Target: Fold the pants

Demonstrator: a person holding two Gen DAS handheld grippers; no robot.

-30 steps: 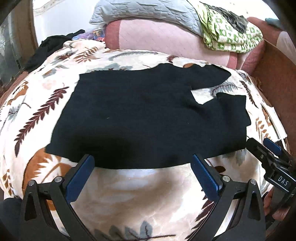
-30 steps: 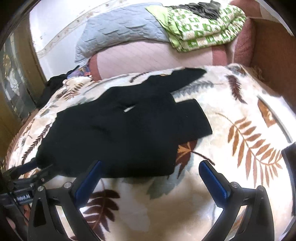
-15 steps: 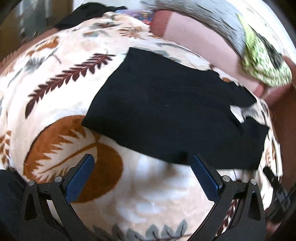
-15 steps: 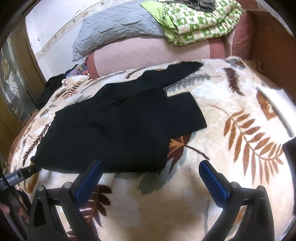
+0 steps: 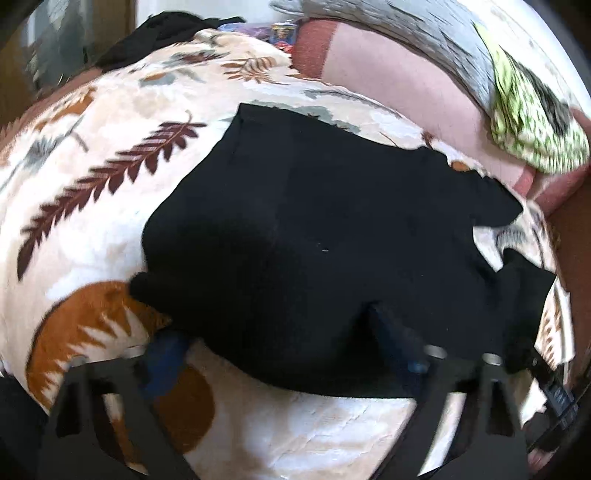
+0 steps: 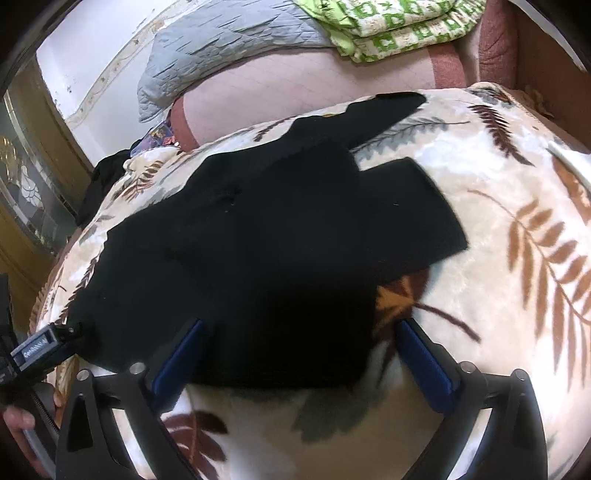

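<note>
Leaf-print blanket (image 6: 498, 206) on a bed, black pants (image 5: 332, 229) spread flat, left gripper (image 5: 273, 332) and right gripper (image 6: 299, 347) at near hem, both jaws spread, pinching nothing.

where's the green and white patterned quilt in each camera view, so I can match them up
Left wrist: the green and white quilt sits at the upper right, blurred.
Right wrist: the same quilt lies along the top edge, right of centre.
Shared landmark: the grey quilted cover, directly left of it in both views.
</note>
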